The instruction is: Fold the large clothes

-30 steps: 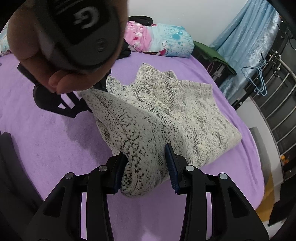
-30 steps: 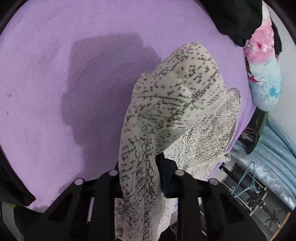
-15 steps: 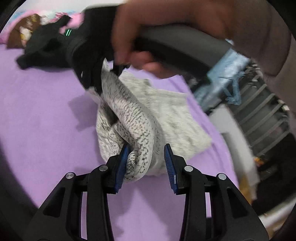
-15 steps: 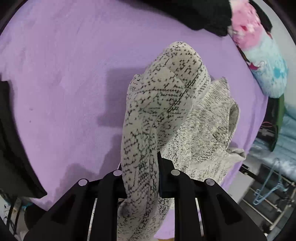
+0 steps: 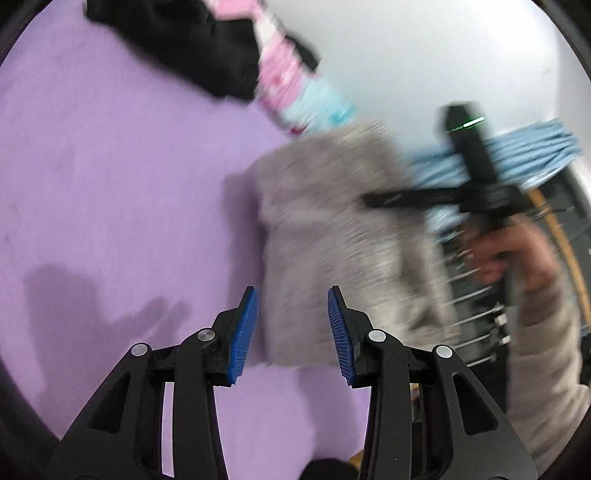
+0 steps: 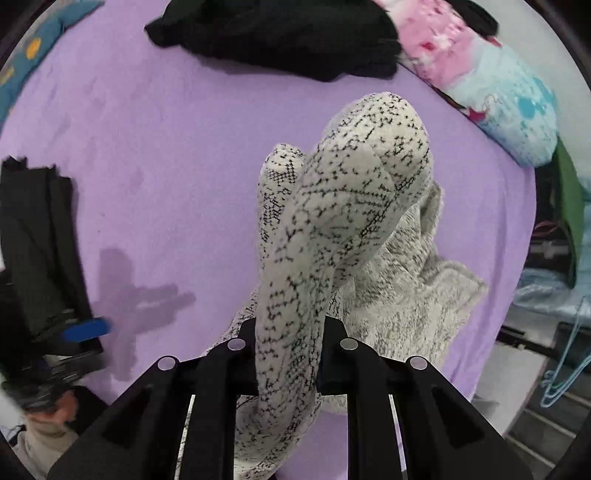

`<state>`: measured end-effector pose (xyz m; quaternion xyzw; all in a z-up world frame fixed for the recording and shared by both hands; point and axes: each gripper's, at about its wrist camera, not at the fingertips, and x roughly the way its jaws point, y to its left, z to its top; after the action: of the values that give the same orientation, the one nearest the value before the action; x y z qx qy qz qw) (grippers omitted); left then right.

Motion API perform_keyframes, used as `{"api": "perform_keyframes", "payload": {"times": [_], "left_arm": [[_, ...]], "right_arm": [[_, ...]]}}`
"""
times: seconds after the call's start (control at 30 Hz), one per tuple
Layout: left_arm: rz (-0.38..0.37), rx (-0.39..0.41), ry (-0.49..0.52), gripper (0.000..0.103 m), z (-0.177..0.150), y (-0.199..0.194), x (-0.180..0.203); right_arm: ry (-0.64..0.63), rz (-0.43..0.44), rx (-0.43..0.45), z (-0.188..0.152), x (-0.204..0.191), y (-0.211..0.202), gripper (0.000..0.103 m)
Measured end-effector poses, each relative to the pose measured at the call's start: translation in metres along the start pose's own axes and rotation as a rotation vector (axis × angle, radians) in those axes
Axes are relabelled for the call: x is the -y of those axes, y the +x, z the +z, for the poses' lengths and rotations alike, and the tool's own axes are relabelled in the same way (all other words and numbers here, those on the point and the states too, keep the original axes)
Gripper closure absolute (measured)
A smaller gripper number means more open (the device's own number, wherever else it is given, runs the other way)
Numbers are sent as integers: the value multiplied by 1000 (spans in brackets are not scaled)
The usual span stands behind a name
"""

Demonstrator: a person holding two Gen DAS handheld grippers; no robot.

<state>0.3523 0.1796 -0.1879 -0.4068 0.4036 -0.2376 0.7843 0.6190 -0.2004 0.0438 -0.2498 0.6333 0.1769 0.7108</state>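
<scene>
A cream knit sweater with black flecks point(image 6: 343, 221) lies bunched on the purple bed point(image 6: 166, 147). My right gripper point(image 6: 288, 339) is shut on a thick fold of it, which rises up over the jaws. In the left wrist view the sweater point(image 5: 332, 240) is blurred and lies ahead of my left gripper point(image 5: 291, 325), which is open and empty above the bed point(image 5: 110, 184). The right gripper point(image 5: 476, 192) and the hand holding it show at the right of that view, over the sweater's far side.
A black garment point(image 6: 288, 33) and a pink and blue pillow point(image 6: 491, 85) lie at the head of the bed. Folded dark clothes point(image 6: 37, 240) sit at the left edge. A blue curtain point(image 5: 517, 155), racks and a hanger point(image 6: 565, 362) stand beyond the bed's right side.
My left gripper has let go of the sweater fold and pulled back, now open. The right gripper still holds its fold and has swung to the sweater's right side.
</scene>
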Motion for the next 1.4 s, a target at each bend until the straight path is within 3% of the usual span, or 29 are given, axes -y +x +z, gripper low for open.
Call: {"api": "perform_keyframes", "payload": {"times": [0.1,0.17,0.33,0.63,0.9,1.17,1.4], "left_arm": [[68,-85,46,66,-9,39,10],[61,-129,72,66,-16,63,20],[20,-149,92,66,-21,107,36],[15,-156,166,66,-19,140,67],[146,-137,359,66,-22,181,124],[360,-97,656,65,-59,230,180],[388,-126,776,63,-75,279,201]], "right_arm": [[33,47,28,-16,32,-5,88],[38,95,43,-26,50,-7,88],[84,160,89,-46,84,-7,88],[161,238,162,-81,133,-9,89],[290,347,199,-120,206,17,89],[458,453,215,-160,278,80,88],[600,571,227,-193,319,146,87]]}}
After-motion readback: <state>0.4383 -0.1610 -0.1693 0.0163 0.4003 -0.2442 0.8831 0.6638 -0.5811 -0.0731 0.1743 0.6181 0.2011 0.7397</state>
